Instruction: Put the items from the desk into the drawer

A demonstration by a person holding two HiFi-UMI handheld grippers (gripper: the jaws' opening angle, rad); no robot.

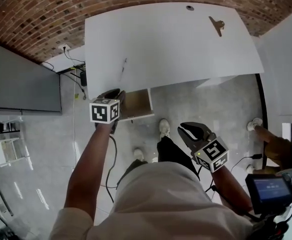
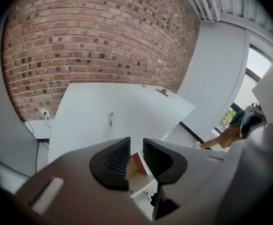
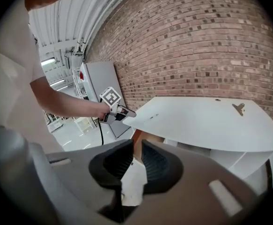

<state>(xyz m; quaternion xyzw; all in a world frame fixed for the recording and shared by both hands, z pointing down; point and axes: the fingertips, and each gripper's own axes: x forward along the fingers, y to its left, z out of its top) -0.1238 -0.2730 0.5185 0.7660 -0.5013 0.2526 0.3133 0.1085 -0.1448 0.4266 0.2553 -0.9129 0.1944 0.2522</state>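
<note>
The white desk point(image 1: 171, 44) carries a dark binder clip point(image 1: 217, 25) at its far right, a thin pen-like item point(image 1: 123, 65) near its left, and a small round thing point(image 1: 190, 7) at the back edge. Under the desk's front edge a wooden drawer point(image 1: 135, 106) stands pulled out. My left gripper point(image 1: 116, 92) hovers at the drawer's left corner, jaws nearly together with nothing between them; the drawer point(image 2: 138, 165) shows through the narrow slit. My right gripper point(image 1: 182, 128) hangs lower over the floor, also shut and empty. The right gripper view shows the clip point(image 3: 239, 108) and the left gripper point(image 3: 122, 111).
A grey cabinet point(image 1: 20, 84) stands to the left, with a wall socket and cables point(image 1: 68, 54) beside the desk. My shoes point(image 1: 164, 127) are on the grey floor below the drawer. Another person's arm point(image 1: 273, 144) and a device with a screen point(image 1: 268, 186) are at the right.
</note>
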